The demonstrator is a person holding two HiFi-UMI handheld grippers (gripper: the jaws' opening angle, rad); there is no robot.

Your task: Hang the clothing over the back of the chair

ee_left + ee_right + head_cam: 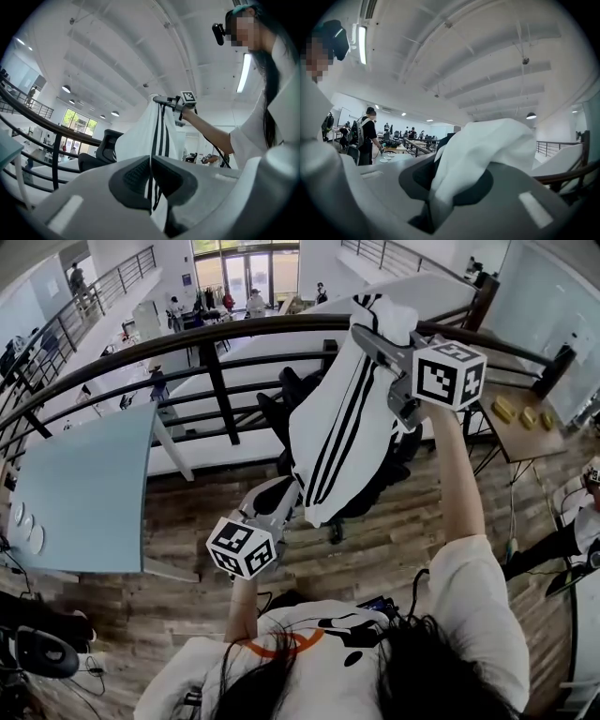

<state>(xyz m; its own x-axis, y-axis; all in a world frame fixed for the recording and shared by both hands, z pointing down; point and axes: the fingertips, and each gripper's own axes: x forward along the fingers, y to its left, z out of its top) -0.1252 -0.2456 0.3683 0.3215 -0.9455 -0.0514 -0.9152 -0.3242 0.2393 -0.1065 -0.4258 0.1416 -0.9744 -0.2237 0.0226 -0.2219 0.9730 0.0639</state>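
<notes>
— Whereabouts with the clothing (347, 418)?

— Up in the air, just in front of the chair (292, 388); pinched at the top by the right gripper (367, 337), jaws closed on a thick bunch of white cloth; pinched low at the striped edge by the left gripper (292, 495), jaws pressed together on a thin fold; not yet over the backrest.

— Likely to go wrong how?

— Most probably by letting go too soon; with too little cloth carried past the top of the backrest, bound to slide off toward the heavier side and land on the floor (187, 507). Could also catch on the headrest or an armrest if lowered blind; hard to see the backrest behind so much hanging cloth. Only a thin hold on the left, too; liable to slip free under a sharp tug. Might swivel or roll away at a push as well, being an office chair by the look of it.

— And round about?

— Wood planks underfoot; a dark curved railing (216, 341) just behind the chair, with people (255, 302) on a lower level beyond; a pale blue table (84, 484) off to the left; a small wooden table (525, 432) bearing yellow items (506, 409) to the right, well apart from the work.
</notes>
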